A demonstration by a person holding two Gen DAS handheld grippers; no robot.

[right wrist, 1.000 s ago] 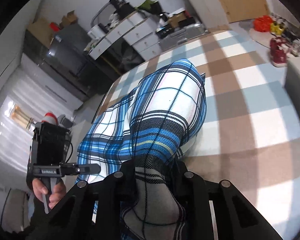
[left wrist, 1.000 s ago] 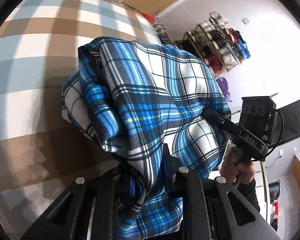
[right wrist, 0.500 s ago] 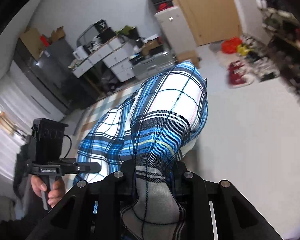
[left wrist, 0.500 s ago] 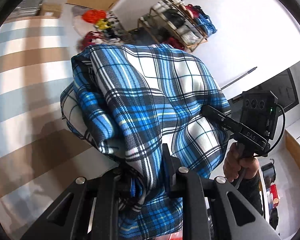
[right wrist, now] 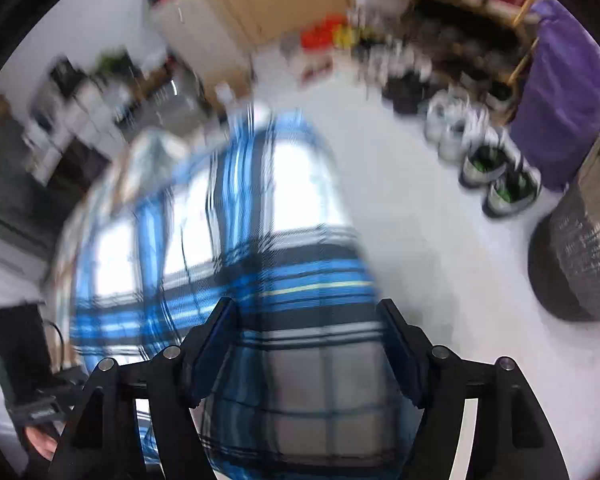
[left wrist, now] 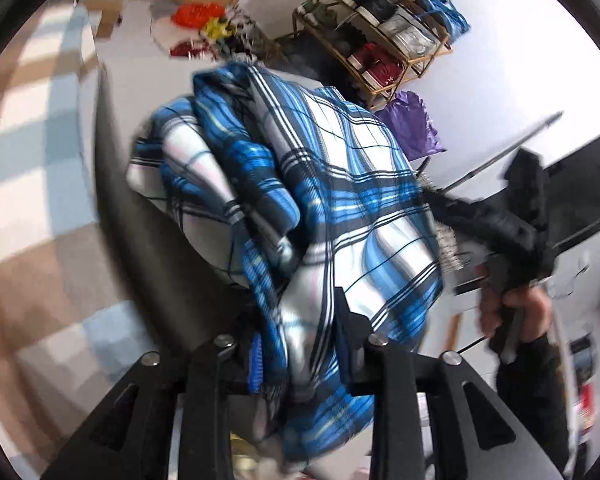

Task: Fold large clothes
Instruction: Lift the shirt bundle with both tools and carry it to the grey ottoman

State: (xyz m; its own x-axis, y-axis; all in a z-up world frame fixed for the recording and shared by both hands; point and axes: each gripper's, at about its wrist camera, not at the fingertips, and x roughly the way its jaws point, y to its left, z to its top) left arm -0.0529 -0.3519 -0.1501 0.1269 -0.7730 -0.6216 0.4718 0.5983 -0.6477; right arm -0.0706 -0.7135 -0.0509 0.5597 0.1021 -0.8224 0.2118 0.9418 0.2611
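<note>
Nearest the left wrist camera, the left gripper point(left wrist: 300, 332) has a bunched fold of the blue plaid garment point(left wrist: 340, 184) between its pads; its jaws have just been opening a little, yet the cloth fills the narrow gap and the pads appear to press on it. The garment hangs in the air in a thick bundle, draped up and away from the fingers, blurred by motion. To its right a hand point(left wrist: 512, 312) holds the right gripper point(left wrist: 440, 196), whose fingers reach toward the bundle's far edge.

From the right wrist camera, the right gripper point(right wrist: 308, 336) stands wide apart, its jaws having just been opening; the plaid garment point(right wrist: 260, 208) lies between the fingers point(right wrist: 216, 340) but the pads are clear of it. At lower left a hand point(right wrist: 40, 444) grips the left gripper's handle.

Behind, a checked tan, white and blue cloth point(left wrist: 40, 152) covers a surface at left. Farther off, a white floor point(right wrist: 420, 208) holds sneakers point(right wrist: 496, 180), a woven basket point(right wrist: 580, 248), a purple bag point(right wrist: 560, 92) and a shelf rack point(left wrist: 384, 36) against the wall.
</note>
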